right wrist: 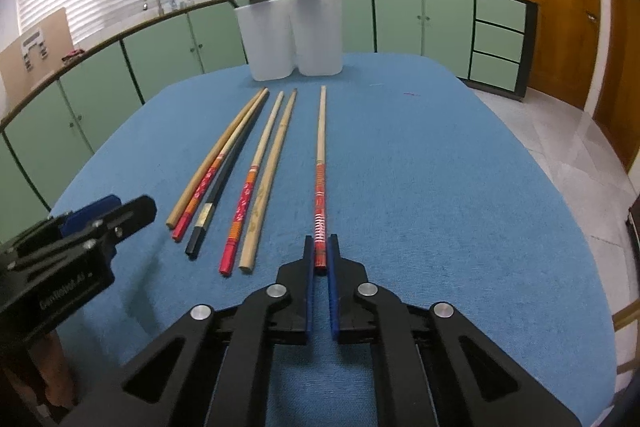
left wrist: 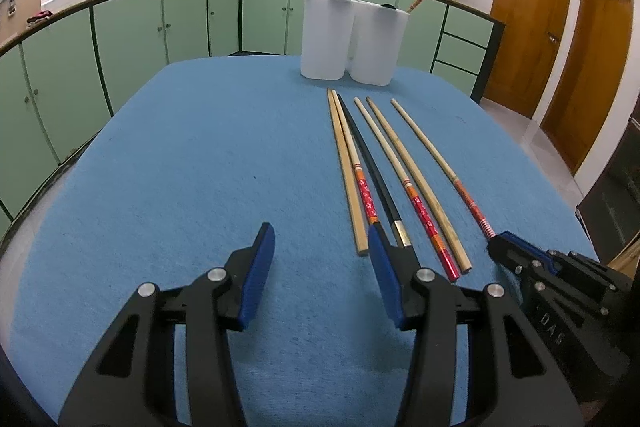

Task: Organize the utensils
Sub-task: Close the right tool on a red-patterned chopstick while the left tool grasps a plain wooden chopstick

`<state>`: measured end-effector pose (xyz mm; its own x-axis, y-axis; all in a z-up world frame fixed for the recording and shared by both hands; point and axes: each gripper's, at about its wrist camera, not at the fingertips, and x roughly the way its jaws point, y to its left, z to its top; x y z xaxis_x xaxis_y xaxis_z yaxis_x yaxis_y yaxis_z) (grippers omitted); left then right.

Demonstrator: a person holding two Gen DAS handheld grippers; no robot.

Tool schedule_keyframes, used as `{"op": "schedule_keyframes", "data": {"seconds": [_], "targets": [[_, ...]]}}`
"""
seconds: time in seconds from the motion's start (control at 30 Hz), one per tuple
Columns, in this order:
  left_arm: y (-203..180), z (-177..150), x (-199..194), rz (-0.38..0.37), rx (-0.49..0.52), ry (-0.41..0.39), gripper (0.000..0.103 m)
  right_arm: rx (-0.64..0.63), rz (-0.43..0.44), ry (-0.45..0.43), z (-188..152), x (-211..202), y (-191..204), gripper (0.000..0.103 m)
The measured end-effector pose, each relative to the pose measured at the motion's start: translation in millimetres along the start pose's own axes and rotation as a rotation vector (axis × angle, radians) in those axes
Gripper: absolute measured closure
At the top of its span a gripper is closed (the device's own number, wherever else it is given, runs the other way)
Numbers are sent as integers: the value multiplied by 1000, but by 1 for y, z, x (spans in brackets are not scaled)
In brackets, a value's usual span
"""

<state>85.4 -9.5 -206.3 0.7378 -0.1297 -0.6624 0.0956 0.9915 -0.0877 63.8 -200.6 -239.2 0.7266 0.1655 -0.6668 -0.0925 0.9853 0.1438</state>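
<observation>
Left wrist view: the left gripper [left wrist: 322, 247] hovers half-open and empty over the blue counter [left wrist: 200, 155], the chopsticks [left wrist: 384, 167] lying ahead and to its right. Right wrist view: the right gripper [right wrist: 320, 255] is clamped on the near end of the red-banded chopstick [right wrist: 321, 155], whose long axis runs straight ahead toward the white holders [right wrist: 296, 35].

counter cloth [left wrist: 200, 155]: plain blue. holders [left wrist: 326, 39]: two, plain white. chopsticks on the cloth: one plain tan [left wrist: 347, 171]; one tan with orange band and red floral-print end [left wrist: 365, 193]; one black with a gold band [left wrist: 376, 171]; a second tan with orange bands and red floral-print end [left wrist: 416, 199]; a second plain tan [left wrist: 420, 183]; one tan with red-orange end and white stripes [right wrist: 320, 187]. right gripper [right wrist: 321, 247] and left gripper [left wrist: 320, 239]: black bodies, blue pads. cabinets [left wrist: 128, 35]: pale green, dark trim. doors [left wrist: 528, 27]: brown wood.
</observation>
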Motion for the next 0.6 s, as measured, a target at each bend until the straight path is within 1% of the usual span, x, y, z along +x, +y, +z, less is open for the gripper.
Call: {"op": "schedule_keyframes", "data": {"seconds": [0.2,0.3,0.37,0.6], "targets": [[-8,-2,5,-4,27,18,56,5,0,-3,0,0,0,97],[-9,-3,12,0,27,58,61,13,5,-6,-1,-1,-1,97],[-8,-4,15,5,23,70,64,19,9,-8,-1,-1,-2,97],[-14,-3,19,35,52,87,63,31,20,-12,-1,-2,-4,97]]}}
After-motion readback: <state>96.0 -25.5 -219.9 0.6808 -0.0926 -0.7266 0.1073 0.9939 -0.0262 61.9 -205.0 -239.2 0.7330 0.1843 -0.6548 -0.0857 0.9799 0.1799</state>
